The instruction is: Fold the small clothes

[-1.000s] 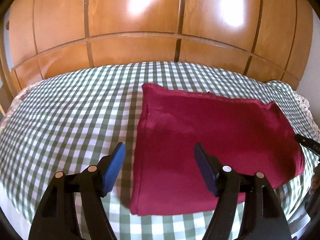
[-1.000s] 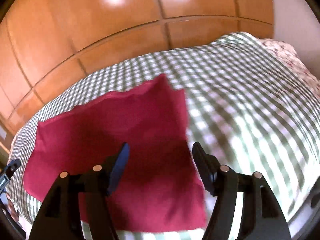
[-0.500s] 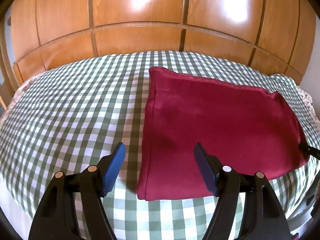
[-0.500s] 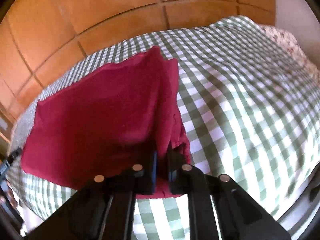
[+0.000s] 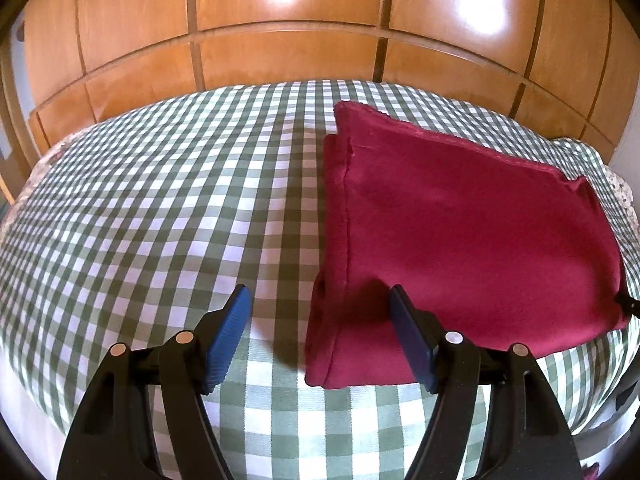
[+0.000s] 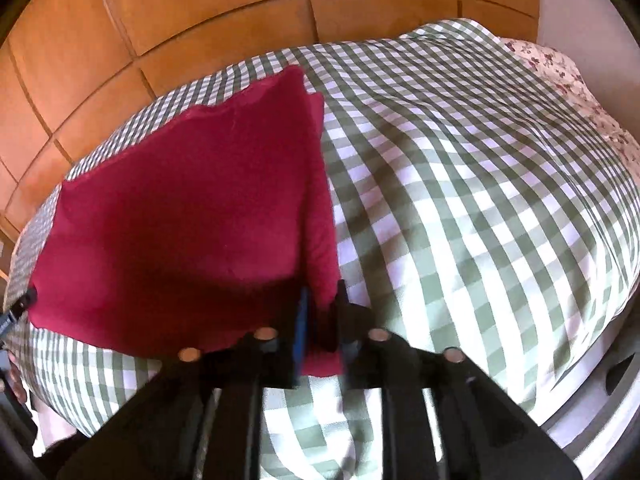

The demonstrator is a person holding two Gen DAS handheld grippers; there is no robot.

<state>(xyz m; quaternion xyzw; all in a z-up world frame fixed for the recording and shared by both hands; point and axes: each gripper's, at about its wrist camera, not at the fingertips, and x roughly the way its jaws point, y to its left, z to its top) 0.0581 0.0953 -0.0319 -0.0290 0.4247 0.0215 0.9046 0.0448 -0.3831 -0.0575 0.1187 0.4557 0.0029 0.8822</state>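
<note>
A folded dark red cloth (image 5: 460, 232) lies on the green-and-white checked bed cover (image 5: 160, 220). My left gripper (image 5: 320, 312) is open, its blue pads either side of the cloth's near left corner, just above it. In the right wrist view the same red cloth (image 6: 180, 216) fills the left half. My right gripper (image 6: 322, 312) is shut on the cloth's near right corner and lifts that edge a little off the cover (image 6: 480, 200).
A wooden panelled headboard (image 5: 300, 20) rises behind the bed. A floral fabric (image 6: 560, 76) lies at the far right edge of the bed. The bed's near edge runs just below both grippers.
My right gripper closed on the cloth's right corner and raised it. My left gripper came closer to the near left corner and stays open.
</note>
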